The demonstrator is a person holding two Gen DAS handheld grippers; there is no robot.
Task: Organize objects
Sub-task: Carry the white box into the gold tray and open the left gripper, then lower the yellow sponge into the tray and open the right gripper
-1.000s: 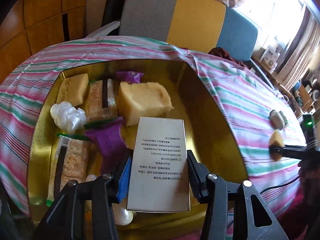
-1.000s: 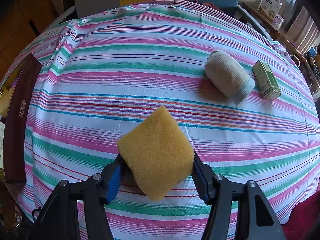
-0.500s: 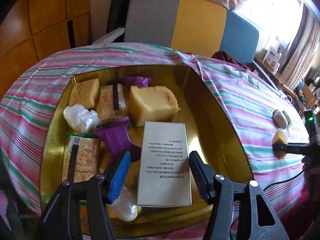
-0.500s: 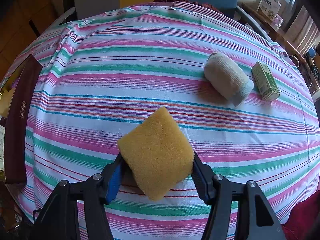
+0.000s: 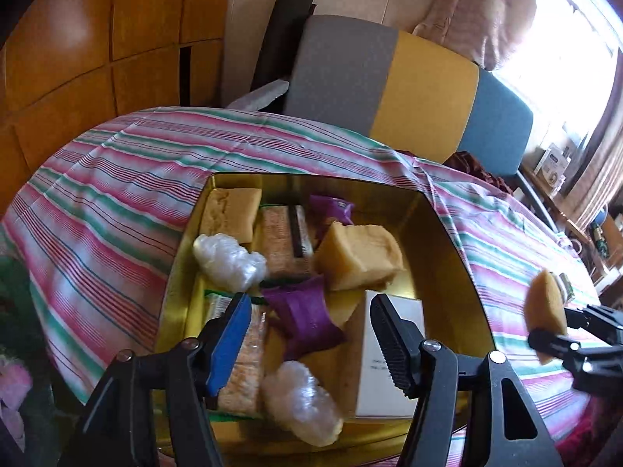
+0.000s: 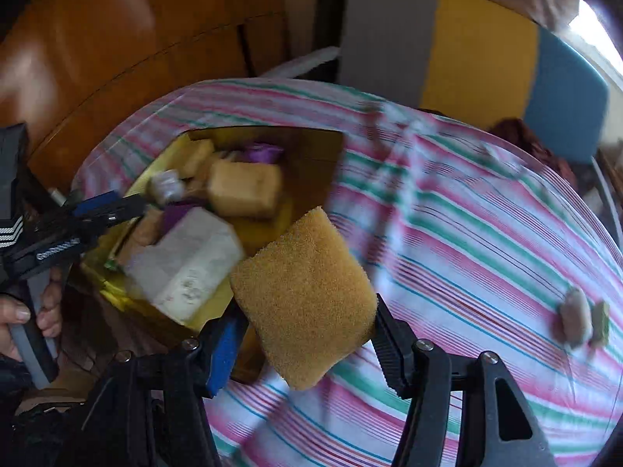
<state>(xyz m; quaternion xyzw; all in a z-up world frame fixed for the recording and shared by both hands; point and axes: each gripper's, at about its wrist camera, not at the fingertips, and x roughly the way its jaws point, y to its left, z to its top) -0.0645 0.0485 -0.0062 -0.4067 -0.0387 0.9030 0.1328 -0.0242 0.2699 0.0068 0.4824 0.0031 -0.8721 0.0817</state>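
An open gold tin (image 5: 451,272) sits on the striped tablecloth. It holds yellow blocks, cracker packs, purple packets, clear plastic wads and a white box (image 5: 413,313). My left gripper (image 5: 310,303) hovers above the tin's near side with its jaws opening. Nothing is pressed between them, and the white box lies flat below the right finger. My right gripper (image 6: 307,311) is shut on a yellow sponge (image 6: 303,292), held in the air just right of the tin (image 6: 311,155). The left wrist view shows that sponge (image 5: 545,303) at its right edge.
A rolled white cloth (image 6: 576,319) and a small green box (image 6: 599,323) lie on the cloth far to the right. A grey, yellow and blue chair back (image 5: 424,85) stands behind the table, with wooden panels (image 5: 97,39) at the left. A hand (image 6: 23,311) grips the left tool.
The left gripper let go of the white box, opened and drew back upward. The right gripper swung left with the sponge, from mid-table to beside the tin.
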